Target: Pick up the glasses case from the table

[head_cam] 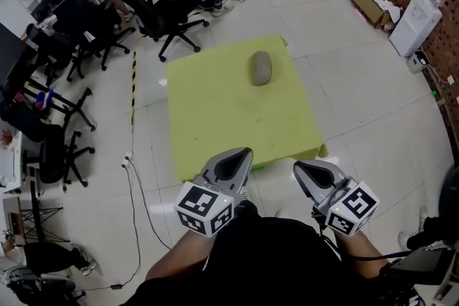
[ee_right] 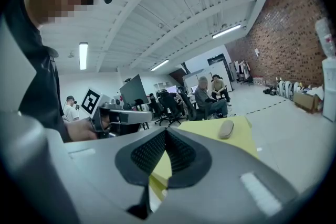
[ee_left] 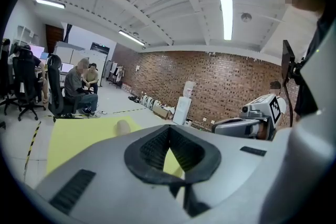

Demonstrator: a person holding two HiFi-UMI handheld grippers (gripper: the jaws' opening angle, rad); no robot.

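We have not grasped anything yet. Our left fingers (head_cam: pixel 231 167) and right fingers (head_cam: pixel 314 177) are both pressed together and empty, held at the 6 o'clock edge of the yellow-green square desk (head_cam: pixel 215 118). The grey-brown oval glasses case (head_cam: pixel 261 68) lies toward the desk's 12 o'clock side, well apart from both. We judge that reaching, opening, gripping and lifting all remain.

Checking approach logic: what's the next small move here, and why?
Likely reach the right gripper across the table toward the glasses case, opening its jaws: the case lies untouched toward the far side; it and the left gripper are shut, empty.
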